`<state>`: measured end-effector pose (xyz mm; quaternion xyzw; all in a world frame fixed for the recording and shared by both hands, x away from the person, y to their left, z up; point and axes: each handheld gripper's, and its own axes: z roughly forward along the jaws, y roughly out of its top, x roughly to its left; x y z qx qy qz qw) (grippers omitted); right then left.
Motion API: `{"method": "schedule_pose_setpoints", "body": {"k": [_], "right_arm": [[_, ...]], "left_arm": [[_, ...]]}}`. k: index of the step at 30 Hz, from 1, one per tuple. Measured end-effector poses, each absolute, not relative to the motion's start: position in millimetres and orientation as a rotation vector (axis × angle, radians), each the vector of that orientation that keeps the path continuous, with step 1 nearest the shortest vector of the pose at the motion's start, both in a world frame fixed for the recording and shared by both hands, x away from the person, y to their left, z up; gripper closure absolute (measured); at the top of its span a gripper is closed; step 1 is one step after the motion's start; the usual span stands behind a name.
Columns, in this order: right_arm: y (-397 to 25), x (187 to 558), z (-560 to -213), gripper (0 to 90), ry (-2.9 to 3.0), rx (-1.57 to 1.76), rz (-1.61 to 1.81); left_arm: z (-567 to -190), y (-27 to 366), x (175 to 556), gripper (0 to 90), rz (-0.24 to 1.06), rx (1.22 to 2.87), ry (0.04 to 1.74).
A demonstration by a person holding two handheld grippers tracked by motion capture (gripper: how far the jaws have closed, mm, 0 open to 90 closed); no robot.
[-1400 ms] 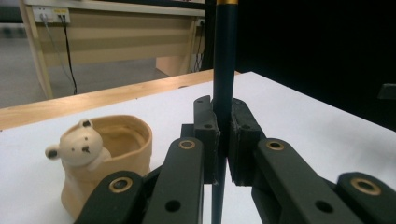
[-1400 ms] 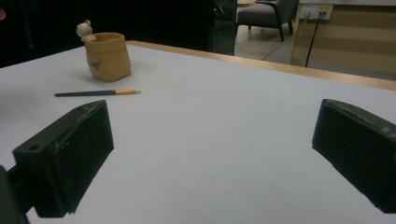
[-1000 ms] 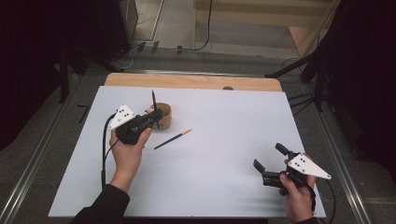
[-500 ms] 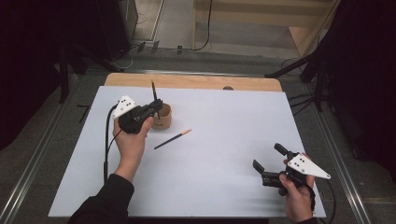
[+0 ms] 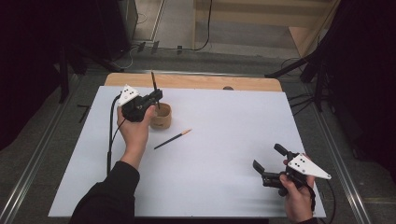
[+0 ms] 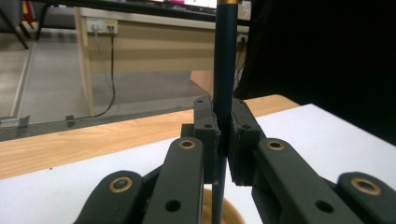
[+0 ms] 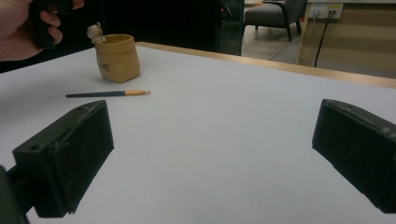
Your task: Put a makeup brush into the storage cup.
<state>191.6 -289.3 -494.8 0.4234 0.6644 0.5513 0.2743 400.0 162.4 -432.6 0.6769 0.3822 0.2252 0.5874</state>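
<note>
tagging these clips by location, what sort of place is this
Probably a lab or office workroom set up for recording: a white-topped table on a metal-railed floor, wall sockets with cables, and an armchair behind.

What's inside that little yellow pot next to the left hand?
The left claw holds a dark pencil upright, its lower end dipping into the yellow pot. The claw and hand cover the opening, so the pot's inside is hidden. Another pencil lies on the table beside it.

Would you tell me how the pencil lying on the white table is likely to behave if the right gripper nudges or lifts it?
The loose pencil is a thin, straight stick lying flat on the smooth white table, so a sideways nudge would probably roll it. It looks stiff and light; the open right gripper should lift it easily. Being slim, it may pivot between the fingers if gripped off-centre.
</note>
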Motion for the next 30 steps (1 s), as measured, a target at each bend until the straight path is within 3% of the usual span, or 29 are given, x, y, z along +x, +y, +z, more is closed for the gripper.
{"method": "schedule_pose_setpoints", "body": {"k": [30], "right_arm": [[-292,191,-498,0.0,1.793,1.15,1.481]], "left_arm": [[-461,141,399,84.4,0.553,1.679,0.921]]}}
